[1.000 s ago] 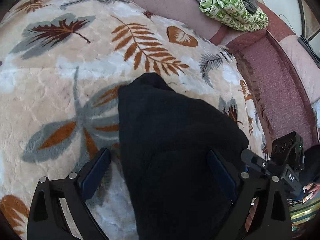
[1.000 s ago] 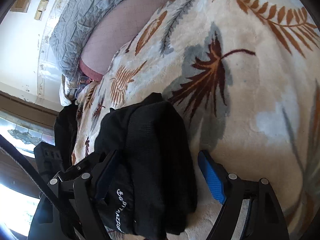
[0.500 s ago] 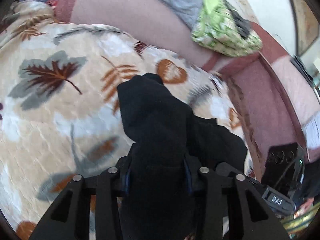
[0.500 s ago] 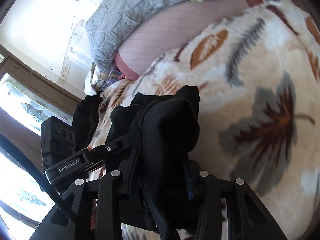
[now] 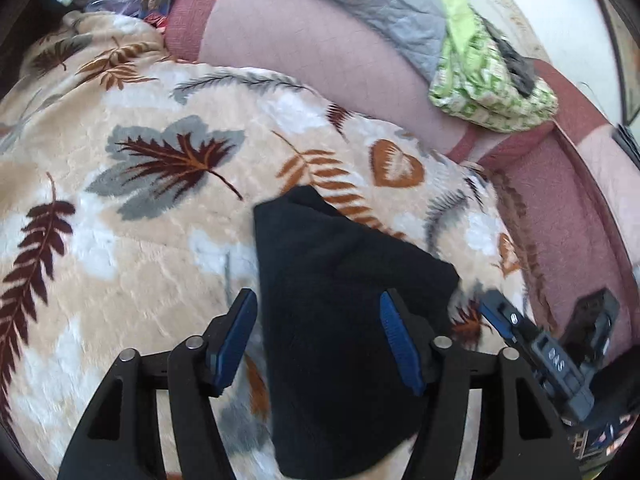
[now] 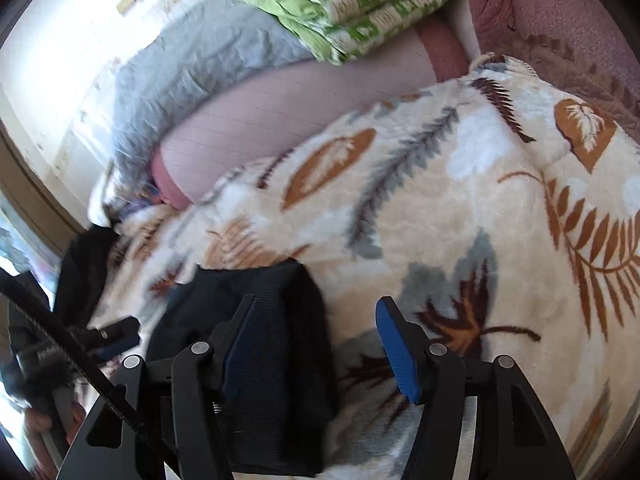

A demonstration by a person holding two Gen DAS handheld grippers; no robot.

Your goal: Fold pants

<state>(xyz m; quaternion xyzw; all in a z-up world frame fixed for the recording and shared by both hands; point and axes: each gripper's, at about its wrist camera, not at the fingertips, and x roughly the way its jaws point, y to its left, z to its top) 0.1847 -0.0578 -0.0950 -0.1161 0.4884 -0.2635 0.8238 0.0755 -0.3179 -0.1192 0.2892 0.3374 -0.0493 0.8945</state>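
The folded black pants (image 5: 344, 320) lie on a cream blanket with a leaf print (image 5: 140, 240). My left gripper (image 5: 318, 340) hovers over their near end with its jaws opening. The left pad (image 5: 236, 336) is just off the cloth's edge and nothing is pinched. In the right wrist view the pants (image 6: 280, 320) lie under the left finger of my right gripper (image 6: 316, 344), whose jaws are also opening and free of the cloth. Each gripper shows in the other's view: the right gripper (image 5: 504, 320) and the left gripper (image 6: 116, 336).
A pink cushion (image 5: 320, 52) runs along the far edge of the blanket. A grey quilt (image 5: 380, 4) and a green patterned cover (image 5: 480, 84) are piled on it. The dark red sofa arm (image 5: 560, 200) bounds the right side. Dark clothing (image 6: 84, 268) hangs off the blanket's edge.
Half a second ago both grippers were closed on the bunched pants. Now both jaws have spread, the pants lie flatter on the blanket, and both grippers have risen.
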